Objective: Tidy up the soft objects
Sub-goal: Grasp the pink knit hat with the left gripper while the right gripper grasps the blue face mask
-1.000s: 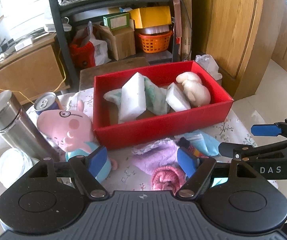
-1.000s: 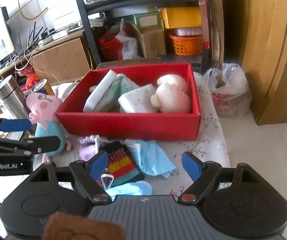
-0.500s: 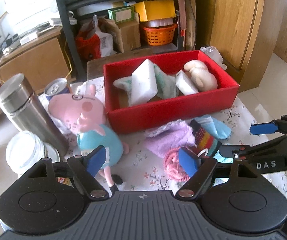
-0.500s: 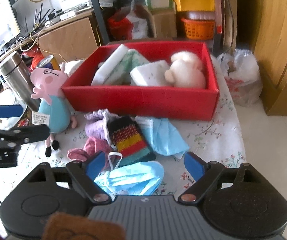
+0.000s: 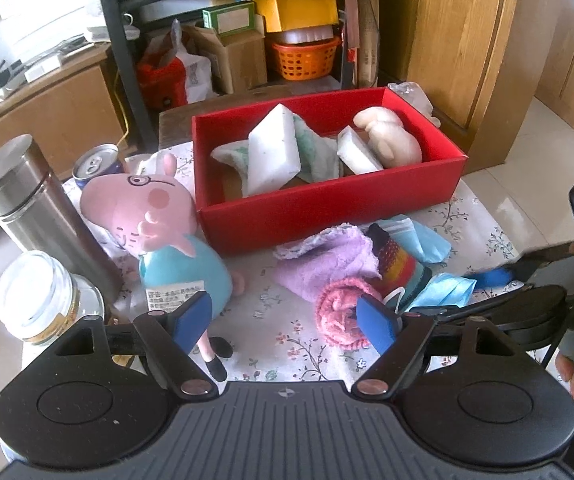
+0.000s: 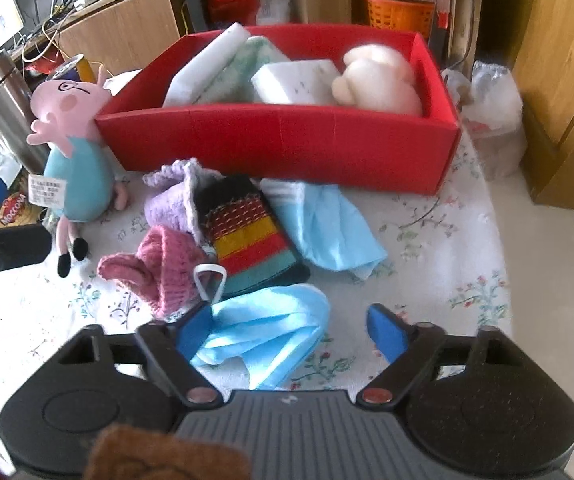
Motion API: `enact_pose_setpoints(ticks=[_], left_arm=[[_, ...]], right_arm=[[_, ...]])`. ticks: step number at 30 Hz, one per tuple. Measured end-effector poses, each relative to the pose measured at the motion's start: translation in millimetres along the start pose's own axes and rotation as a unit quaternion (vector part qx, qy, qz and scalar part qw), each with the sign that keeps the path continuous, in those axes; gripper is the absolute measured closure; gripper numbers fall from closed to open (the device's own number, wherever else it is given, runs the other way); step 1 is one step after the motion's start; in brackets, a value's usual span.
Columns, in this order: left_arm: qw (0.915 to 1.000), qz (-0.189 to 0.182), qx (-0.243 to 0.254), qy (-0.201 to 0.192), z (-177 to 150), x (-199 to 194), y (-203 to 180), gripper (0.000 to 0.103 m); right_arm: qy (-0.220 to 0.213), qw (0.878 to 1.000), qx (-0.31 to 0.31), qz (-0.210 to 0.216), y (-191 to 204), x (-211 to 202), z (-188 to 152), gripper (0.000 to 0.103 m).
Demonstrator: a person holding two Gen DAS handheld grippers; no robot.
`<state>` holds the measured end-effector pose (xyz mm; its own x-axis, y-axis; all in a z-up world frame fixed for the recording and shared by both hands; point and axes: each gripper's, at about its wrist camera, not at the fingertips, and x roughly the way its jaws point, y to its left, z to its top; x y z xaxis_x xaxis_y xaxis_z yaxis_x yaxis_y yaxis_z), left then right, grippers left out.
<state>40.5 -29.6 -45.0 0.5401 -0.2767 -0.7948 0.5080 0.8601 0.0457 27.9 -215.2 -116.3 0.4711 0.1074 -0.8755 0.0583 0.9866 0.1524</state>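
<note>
A: On the near side of the table (image 6: pixel 447 240), the right gripper (image 6: pixel 291 332) sits lower now, astride the blue mask (image 6: pixel 263 320). Its jaws have just been closing but are not yet pinching.
B: The pickup is pending, and the red box (image 6: pixel 279 140) waits beyond.

Cut off by the left edge: steel flask (image 6: pixel 1 100) and coffee jar (image 6: pixel 11 208); half buried under purple cloth (image 6: pixel 171 204): striped knit (image 6: pixel 247 236).

Right gripper (image 6: pixel 291 330) fingers closing around blue mask (image 6: pixel 265 330); untouched.
</note>
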Motion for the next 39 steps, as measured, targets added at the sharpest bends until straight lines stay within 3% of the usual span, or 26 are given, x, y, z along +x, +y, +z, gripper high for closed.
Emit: enact_pose_setpoints(ticks=[1,6,15,19,25,30,39], left_arm=[[1.0000,-0.002,-0.002,0.001,0,0,0,0.025],[0.9995,-0.027,-0.011,0.012,1,5,-2,0.025],[0.9947,-0.083,-0.018,0.059,10,42,-32,0.027],[0.9917,-0.091,-0.022,0.088,9,66,-44,0.035],[0.9923,-0.054,-0.033,0.107,7,93,-44,0.041],[0.9922,-0.031,-0.037,0.115,5,98,-35,0.061],[0.9924,-0.033,-0.025,0.116,-4,88,-30,0.071]], right_arm=[[0.007,1.000,0.011,0.010,-1,2,0,0.087],[0.009,0.999,0.010,0.042,-4,-10,-4,0.103],[-0.014,0.998,0.027,0.052,-30,-35,-12,0.103],[-0.024,0.997,0.040,0.055,-43,-43,-12,0.103],[-0.014,0.997,0.044,0.054,-52,-40,-13,0.103],[-0.007,0.998,0.038,0.052,-50,-36,-13,0.103],[-0.003,0.998,0.026,0.049,-40,-32,-13,0.103]])
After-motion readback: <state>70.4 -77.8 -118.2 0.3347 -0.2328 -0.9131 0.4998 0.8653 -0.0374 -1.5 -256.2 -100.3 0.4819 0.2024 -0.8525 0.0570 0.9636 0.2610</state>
